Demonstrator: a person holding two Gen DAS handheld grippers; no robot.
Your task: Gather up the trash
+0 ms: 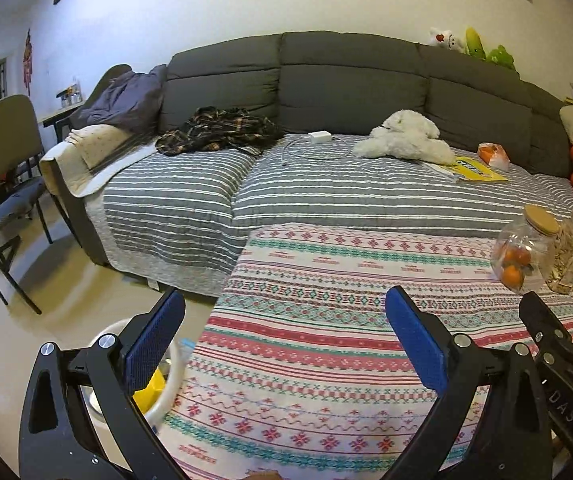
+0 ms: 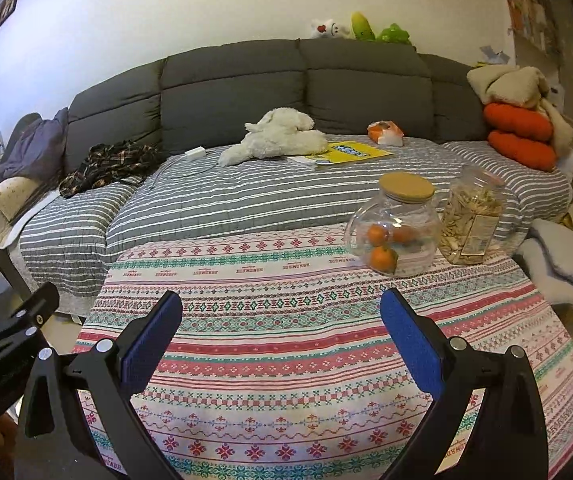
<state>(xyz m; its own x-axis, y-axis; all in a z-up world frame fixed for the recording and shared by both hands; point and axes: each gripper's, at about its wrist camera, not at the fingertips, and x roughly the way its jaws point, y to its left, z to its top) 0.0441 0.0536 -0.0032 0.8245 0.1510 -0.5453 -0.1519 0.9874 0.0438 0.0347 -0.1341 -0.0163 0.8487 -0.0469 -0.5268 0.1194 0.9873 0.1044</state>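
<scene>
The grey sofa [image 2: 246,92], draped in a striped cover, fills the far half of both views, and nothing on it reads plainly as trash: a plaid garment [image 2: 110,166] at far left, a white charger [image 1: 319,136] with its cable, a white plush toy [image 2: 278,136], a yellow booklet [image 2: 356,151], and, at far right, an orange-and-white crinkled packet [image 2: 384,133]. That packet is my best guess at something left to collect, though it may be a full snack bag; I cannot tell.

Nearer, the surface [image 2: 286,320] under its patterned cloth is bare except at its far right corner, where a glass jar with a wooden lid [image 2: 396,228] holds oranges and stands just beside a clear jar of pale snacks [image 2: 472,222]. Neither looks like waste. Judging by this, the surface seems already cleared, so the task appears well along or near its end.

On the floor at the near left of the surface, the left wrist view shows a white-rimmed bin [image 1: 166,384], partly hidden by a finger; a yellow scrap [image 1: 151,390] and something white and pale blue [image 1: 184,350] lie inside it, which I take to be collected trash.

The left gripper [image 1: 284,328] has its jaws spread wide and empty above the surface's left edge, and the right gripper [image 2: 280,330] is likewise spread and holds nothing.
</scene>
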